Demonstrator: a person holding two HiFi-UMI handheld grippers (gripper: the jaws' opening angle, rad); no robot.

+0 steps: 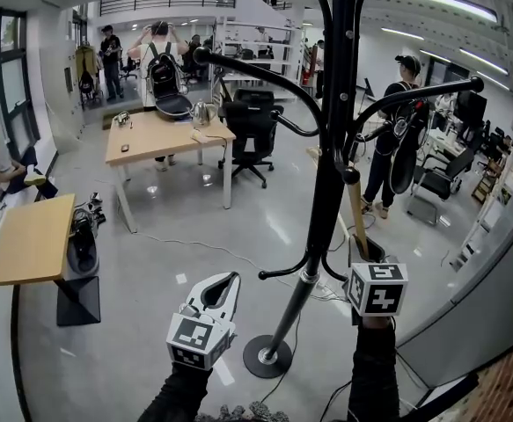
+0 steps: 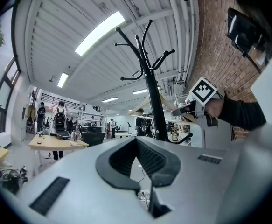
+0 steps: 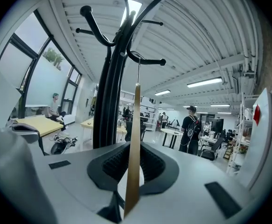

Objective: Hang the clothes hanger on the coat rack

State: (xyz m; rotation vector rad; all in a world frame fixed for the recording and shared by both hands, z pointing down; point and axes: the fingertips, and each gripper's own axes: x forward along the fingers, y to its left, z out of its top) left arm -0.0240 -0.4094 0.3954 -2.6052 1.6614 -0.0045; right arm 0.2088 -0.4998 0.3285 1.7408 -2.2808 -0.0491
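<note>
A black coat rack with curved arms stands on a round base straight ahead of me. My right gripper is shut on the lower end of a wooden clothes hanger and holds it upright just right of the pole. In the right gripper view the hanger rises edge-on from the jaws. Its metal hook reaches a low curved arm of the coat rack; whether it rests on that arm I cannot tell. My left gripper is shut with nothing in it, lower and left of the pole. The left gripper view shows the hanger beside the pole.
The rack's round base sits on the floor between my arms, with cables beside it. A wooden table and a black office chair stand behind. A yellow desk is at left. Several people stand at the back. A brick wall is at my right.
</note>
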